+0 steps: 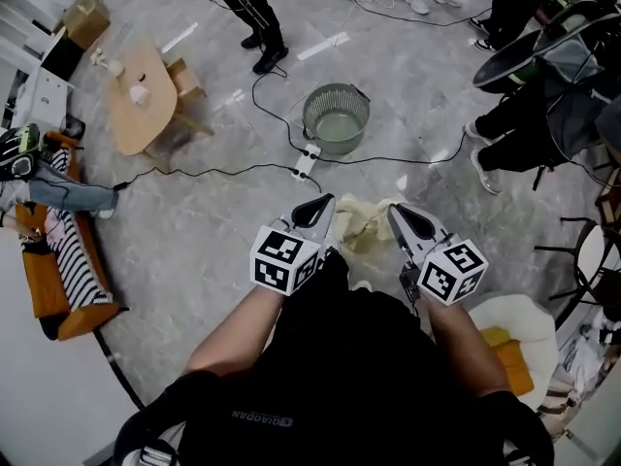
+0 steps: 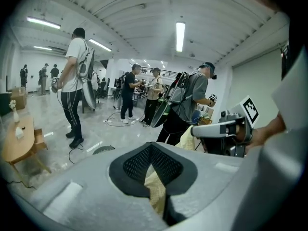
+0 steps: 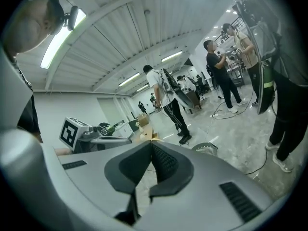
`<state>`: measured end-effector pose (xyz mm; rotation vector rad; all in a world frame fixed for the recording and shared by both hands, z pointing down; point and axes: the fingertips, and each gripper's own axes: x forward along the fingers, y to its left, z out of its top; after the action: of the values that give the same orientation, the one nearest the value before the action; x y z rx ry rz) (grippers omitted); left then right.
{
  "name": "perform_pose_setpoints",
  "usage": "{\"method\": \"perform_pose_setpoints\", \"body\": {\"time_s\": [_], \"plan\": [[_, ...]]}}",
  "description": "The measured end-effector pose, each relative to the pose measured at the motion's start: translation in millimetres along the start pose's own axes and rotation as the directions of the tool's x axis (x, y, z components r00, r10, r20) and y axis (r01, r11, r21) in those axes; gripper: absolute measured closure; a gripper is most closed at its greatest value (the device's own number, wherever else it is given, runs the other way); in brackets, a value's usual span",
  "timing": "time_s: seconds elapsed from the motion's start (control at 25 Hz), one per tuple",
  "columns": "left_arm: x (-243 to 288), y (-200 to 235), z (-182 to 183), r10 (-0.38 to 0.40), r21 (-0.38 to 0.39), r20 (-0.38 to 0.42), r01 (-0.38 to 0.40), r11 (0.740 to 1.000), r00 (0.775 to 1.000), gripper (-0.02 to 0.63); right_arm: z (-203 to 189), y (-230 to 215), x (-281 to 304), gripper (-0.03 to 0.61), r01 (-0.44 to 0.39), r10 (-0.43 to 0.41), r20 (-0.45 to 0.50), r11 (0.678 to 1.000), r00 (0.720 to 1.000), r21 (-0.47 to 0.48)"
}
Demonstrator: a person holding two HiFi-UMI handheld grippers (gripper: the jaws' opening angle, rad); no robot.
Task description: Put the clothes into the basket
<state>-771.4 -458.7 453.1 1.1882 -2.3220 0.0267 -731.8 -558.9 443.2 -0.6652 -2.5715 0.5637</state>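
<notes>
The yellow cloth (image 1: 364, 223) hangs on the person's side of the basket (image 1: 337, 119), its long axis crosswise. The left gripper (image 1: 315, 210) has its jaws clamped on one edge. The right gripper (image 1: 400, 217) has its jaws pinched on a sliver of the other edge.

The cloth (image 1: 364, 223) hangs between the left gripper (image 1: 312, 212) and the right gripper (image 1: 411, 223), pinched in both. Ahead on the floor stands the basket (image 1: 337, 117), with a power strip (image 1: 307, 162) just before it. A table (image 1: 141, 100) lies far left, with a sofa (image 1: 47, 289) nearer. People (image 1: 254, 8) stand beyond the basket.
</notes>
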Motion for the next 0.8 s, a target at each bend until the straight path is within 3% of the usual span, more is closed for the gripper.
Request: {"method": "perform_pose_setpoints", "body": {"time_s": [0.48, 0.8], "plan": [[53.3, 116.3, 22.4, -0.017, -0.070, -0.030, 0.015, 0.997, 0.999, 0.620, 35.8, -61.2, 107.1, 0.560, 0.081, -0.080, -0.045, 0.997, 0.996, 0.018], [73.5, 156.0, 22.5, 0.009, -0.107, -0.059, -0.016, 0.994, 0.998, 0.620, 60.1, -101.0, 158.0, 0.560, 0.123, -0.120, -0.070, 0.991, 0.990, 0.049]]}}
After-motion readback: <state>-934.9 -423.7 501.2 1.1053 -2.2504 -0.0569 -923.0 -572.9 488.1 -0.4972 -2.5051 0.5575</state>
